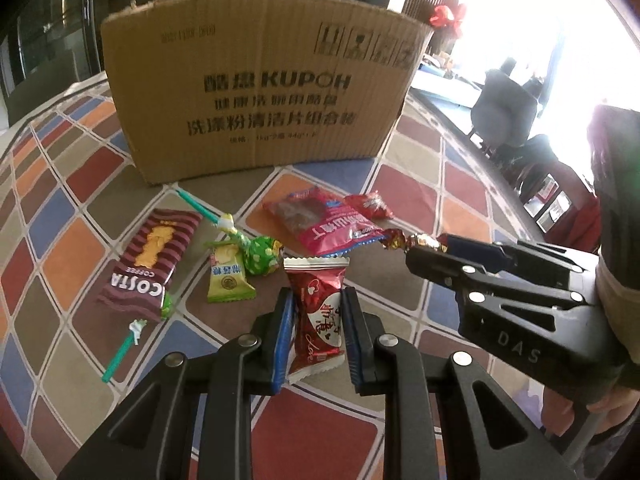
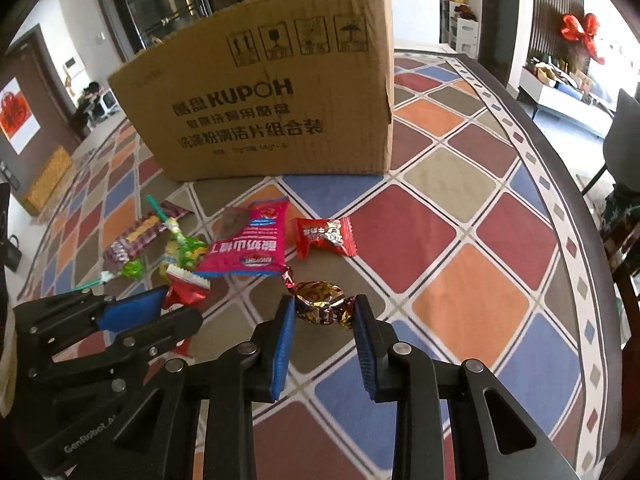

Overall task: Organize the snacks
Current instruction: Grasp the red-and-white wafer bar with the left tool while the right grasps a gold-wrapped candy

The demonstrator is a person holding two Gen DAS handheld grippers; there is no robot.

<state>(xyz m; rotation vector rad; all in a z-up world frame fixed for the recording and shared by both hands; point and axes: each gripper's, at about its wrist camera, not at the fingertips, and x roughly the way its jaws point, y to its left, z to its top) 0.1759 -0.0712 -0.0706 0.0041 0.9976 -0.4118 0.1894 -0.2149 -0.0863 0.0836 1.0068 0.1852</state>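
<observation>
My left gripper (image 1: 318,300) is shut on a red heart-print candy packet (image 1: 320,312), which stands upright between the blue pads just above the tablecloth. To its right, my right gripper (image 1: 424,246) is shut on a gold and red foil twist candy (image 1: 400,240). In the right wrist view the same foil candy (image 2: 320,300) sits pinched between the right gripper's (image 2: 325,304) pads. The left gripper (image 2: 168,300) shows at the lower left there, holding the red packet (image 2: 186,288). A tall cardboard box (image 1: 260,92) stands behind the snacks.
Loose on the checked tablecloth (image 2: 460,280) lie a Costa biscuit pack (image 1: 152,260), a yellow-green candy (image 1: 228,276), a green lollipop (image 1: 262,254), a pink packet (image 2: 252,244) and a small red candy (image 2: 324,236). The table's curved edge (image 2: 560,208) runs along the right.
</observation>
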